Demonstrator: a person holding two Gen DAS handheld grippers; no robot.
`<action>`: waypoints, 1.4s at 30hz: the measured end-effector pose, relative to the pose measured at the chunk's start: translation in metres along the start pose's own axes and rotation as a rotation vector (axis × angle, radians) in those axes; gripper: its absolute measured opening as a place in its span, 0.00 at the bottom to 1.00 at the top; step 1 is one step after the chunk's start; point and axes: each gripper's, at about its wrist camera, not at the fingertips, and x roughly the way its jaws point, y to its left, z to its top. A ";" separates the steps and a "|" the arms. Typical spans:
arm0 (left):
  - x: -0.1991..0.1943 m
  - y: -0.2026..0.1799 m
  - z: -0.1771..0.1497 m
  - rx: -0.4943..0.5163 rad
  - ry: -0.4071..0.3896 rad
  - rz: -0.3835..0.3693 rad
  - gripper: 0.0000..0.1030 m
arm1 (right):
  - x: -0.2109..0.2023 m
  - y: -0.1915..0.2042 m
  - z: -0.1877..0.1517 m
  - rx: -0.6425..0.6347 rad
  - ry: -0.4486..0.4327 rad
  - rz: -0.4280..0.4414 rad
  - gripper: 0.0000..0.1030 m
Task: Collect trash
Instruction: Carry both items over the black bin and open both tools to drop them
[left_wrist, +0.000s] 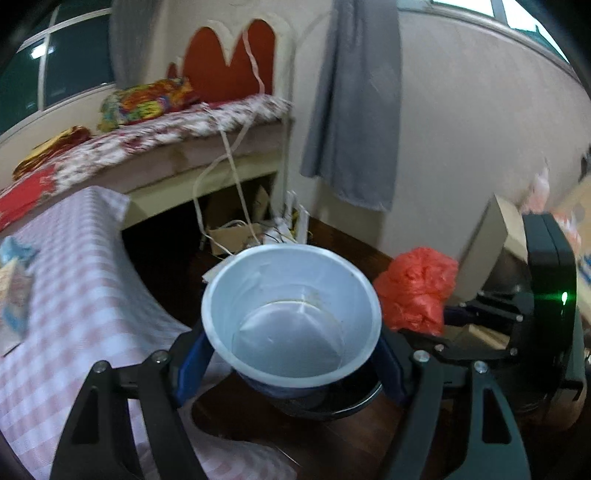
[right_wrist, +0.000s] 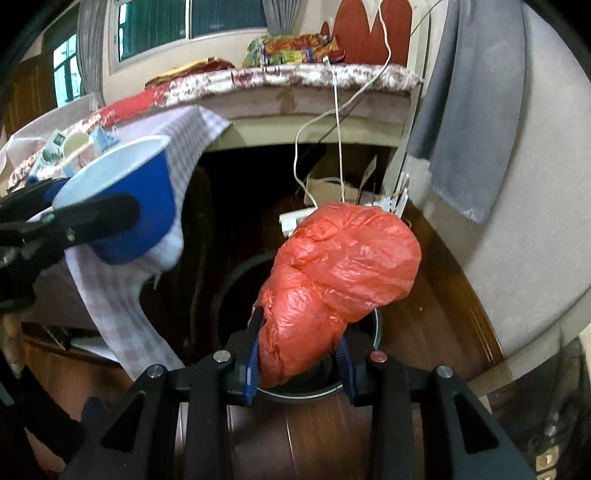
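Blue cup (left_wrist: 291, 317) tilts mouth-up in left tongs (left_wrist: 291, 362); right tongs (right_wrist: 299, 365) clamp red bag (right_wrist: 340, 280).

A desk (right_wrist: 122, 295) draped in a pink checked cloth (left_wrist: 74, 266) is seen to the left of the fingers, with packets and a cup (right_wrist: 75, 144) resting on it. A dark wooden floor (right_wrist: 436, 295) is spread beneath the fingers, and a round black bin (right_wrist: 236, 280) stands on it. Beyond the fingers, cardboard boxes (right_wrist: 325, 186) and a white power strip (right_wrist: 295, 218) are set under a bed (left_wrist: 155, 147) bearing a floral cover.
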 end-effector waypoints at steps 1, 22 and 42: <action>0.008 -0.002 -0.004 0.012 0.016 -0.007 0.76 | 0.007 -0.003 -0.002 0.002 0.020 0.003 0.36; 0.122 0.005 -0.034 0.008 0.322 -0.063 0.91 | 0.125 -0.022 -0.021 -0.191 0.246 0.008 0.98; 0.046 0.001 -0.017 -0.050 0.183 -0.042 0.96 | 0.015 -0.064 0.008 0.069 0.069 -0.153 0.98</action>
